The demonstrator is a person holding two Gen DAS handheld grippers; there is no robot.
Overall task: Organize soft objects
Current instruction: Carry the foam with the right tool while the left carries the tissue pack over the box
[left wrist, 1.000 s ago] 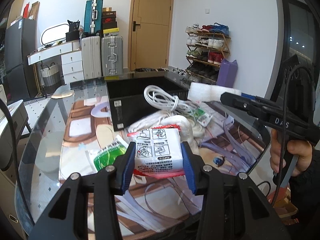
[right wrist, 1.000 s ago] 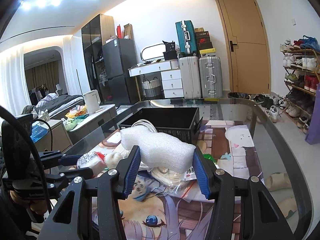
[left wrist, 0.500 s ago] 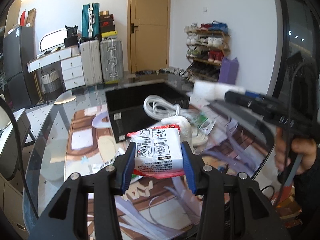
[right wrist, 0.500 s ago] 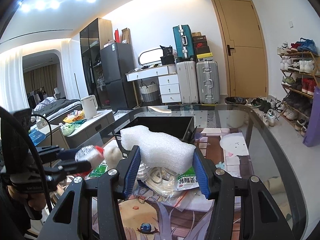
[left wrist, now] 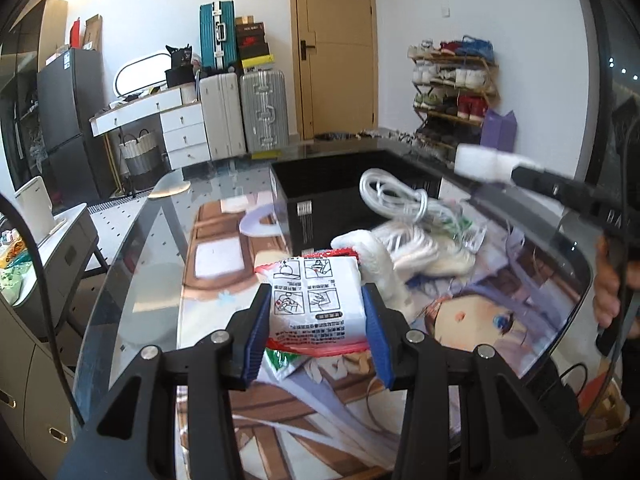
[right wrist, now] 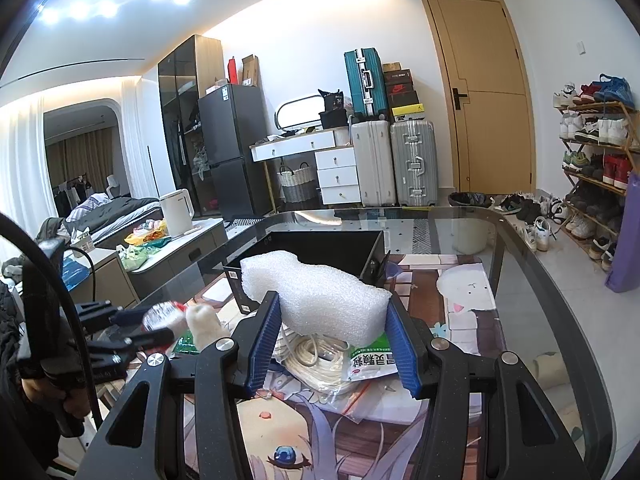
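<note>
My left gripper (left wrist: 318,334) is shut on a white and red packet (left wrist: 318,306) and holds it above the table. My right gripper (right wrist: 332,344) is shut on a white foam block (right wrist: 316,294), also held above the table. The foam block also shows at the right of the left wrist view (left wrist: 482,163). A black box (right wrist: 320,250) stands open on the table beyond both grippers. A pile with a coiled white cable (left wrist: 394,196), a white plush piece (left wrist: 370,256) and a green packet (right wrist: 370,358) lies in front of the box.
The glass table (right wrist: 532,276) has a cartoon mat (left wrist: 500,312) under its top. A green packet (left wrist: 282,362) lies under my left gripper. Suitcases (right wrist: 392,168), a door (right wrist: 484,92) and a shoe rack (right wrist: 600,148) stand beyond the table.
Both grippers have risen and moved a little toward the black box with their loads. The left view has swung, so the pile now sits further right.
</note>
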